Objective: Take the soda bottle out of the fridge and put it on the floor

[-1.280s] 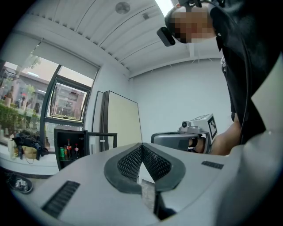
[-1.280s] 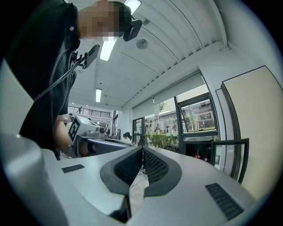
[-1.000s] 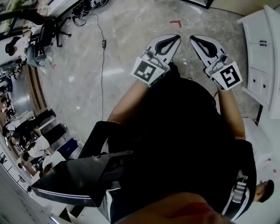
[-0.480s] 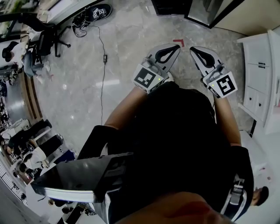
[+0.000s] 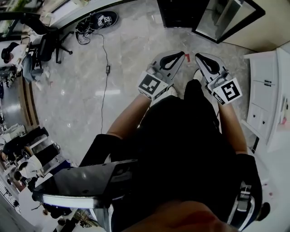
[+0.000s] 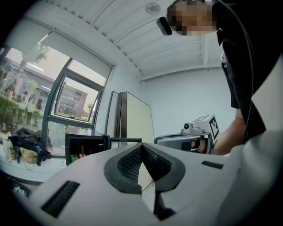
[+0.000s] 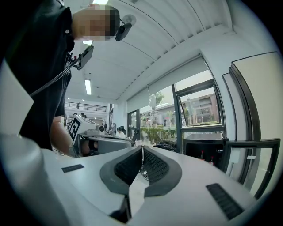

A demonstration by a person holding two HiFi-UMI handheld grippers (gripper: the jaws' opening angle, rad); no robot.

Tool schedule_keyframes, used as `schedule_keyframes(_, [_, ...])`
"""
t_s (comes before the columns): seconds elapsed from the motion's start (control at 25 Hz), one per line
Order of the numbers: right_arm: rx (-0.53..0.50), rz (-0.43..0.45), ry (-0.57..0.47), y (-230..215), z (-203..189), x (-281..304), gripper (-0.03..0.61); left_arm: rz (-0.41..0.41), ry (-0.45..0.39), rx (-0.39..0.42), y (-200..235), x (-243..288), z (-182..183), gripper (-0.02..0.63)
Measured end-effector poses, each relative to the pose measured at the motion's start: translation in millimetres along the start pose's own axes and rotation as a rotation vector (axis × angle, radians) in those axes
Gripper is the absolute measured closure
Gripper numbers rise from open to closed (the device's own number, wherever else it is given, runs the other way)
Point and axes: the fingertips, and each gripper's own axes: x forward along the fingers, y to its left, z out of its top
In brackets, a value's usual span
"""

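A small black fridge (image 5: 179, 11) stands open on the floor ahead, its door (image 5: 229, 18) swung to the right. In the left gripper view the fridge (image 6: 84, 148) shows small bottles (image 6: 82, 152) and a green can inside; which one is the soda bottle I cannot tell. In the right gripper view the fridge (image 7: 205, 150) holds two red-capped bottles (image 7: 201, 155). My left gripper (image 5: 180, 55) and right gripper (image 5: 199, 57) are held side by side, well short of the fridge. Both are shut and empty, as the left gripper (image 6: 141, 146) and the right gripper (image 7: 142, 148) show close up.
A white cabinet (image 5: 272, 86) with drawers stands at the right. A cable (image 5: 105, 68) runs across the marble floor to bags (image 5: 97, 20) at the back left. Office chairs (image 5: 43, 45) and seated people are at the far left. A red corner mark (image 5: 187, 56) lies by the grippers.
The view has moved forward: the open fridge and its door have come into sight at the top. Both grippers stay shut and side by side, now closer together.
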Motion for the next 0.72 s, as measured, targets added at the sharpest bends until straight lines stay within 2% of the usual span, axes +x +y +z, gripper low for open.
schedule_keyframes(0.12, [0.008,0.011,0.002,-32,-4,14,0.565,0.037,0.010,-0.011,23,20,-3,0.614])
schedule_keyframes(0.36, [0.018,0.067,-0.019,-104,-9,57,0.565,0.095,0.022,0.028,76,68,-5,0.614])
schedule_keyframes(0.64, [0.040,0.135,-0.006,-224,-31,105,0.565,0.211,0.067,0.034,138,149,-14,0.614])
schedule_keyframes(0.72, [0.042,0.150,0.014,-260,-41,127,0.564,0.248,0.077,0.014,163,170,-17,0.614])
